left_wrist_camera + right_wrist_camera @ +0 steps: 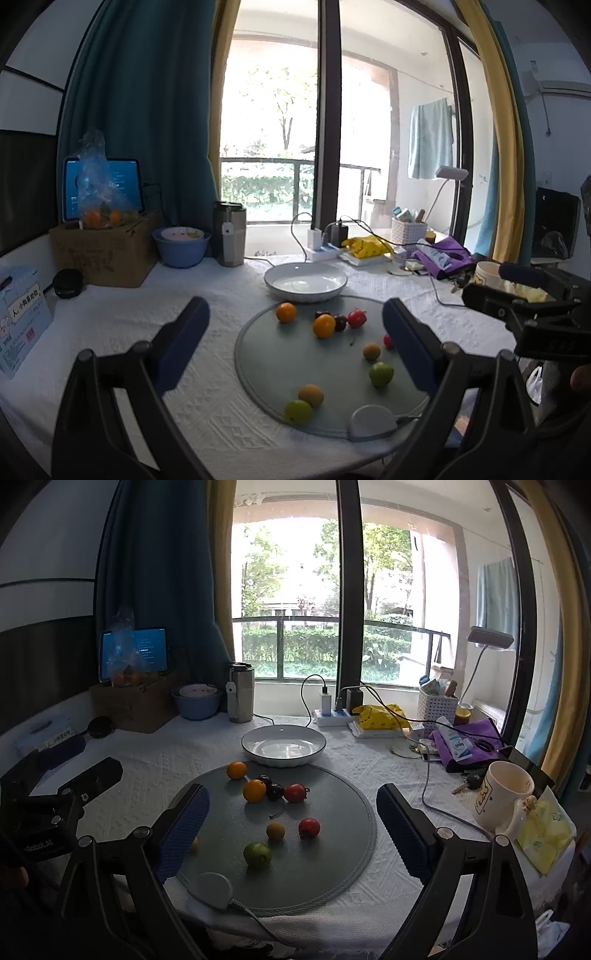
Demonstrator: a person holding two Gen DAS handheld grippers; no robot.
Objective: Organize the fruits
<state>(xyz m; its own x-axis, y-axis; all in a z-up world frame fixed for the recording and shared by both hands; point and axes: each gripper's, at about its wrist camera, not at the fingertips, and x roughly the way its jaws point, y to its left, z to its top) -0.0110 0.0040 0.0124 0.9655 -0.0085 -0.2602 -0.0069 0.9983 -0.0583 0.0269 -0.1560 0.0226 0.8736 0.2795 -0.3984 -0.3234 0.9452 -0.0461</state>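
Observation:
Several small fruits lie on a round grey mat (280,369) (332,849): orange ones (286,312) (254,791), dark ones (275,791), red ones (357,318) (309,827) and green ones (381,373) (257,854). An empty white bowl (306,282) (283,744) stands just behind the mat. My left gripper (295,354) is open and empty above the mat's near side. My right gripper (291,834) is open and empty over the mat. Each gripper shows at the edge of the other's view.
A white puck with a cable (210,890) lies on the mat's front edge. A mug (498,797), purple cloth, power strip (332,716) and cables sit at right and back. A cardboard box (107,254), blue bowl (181,245) and steel flask (229,232) stand at back left.

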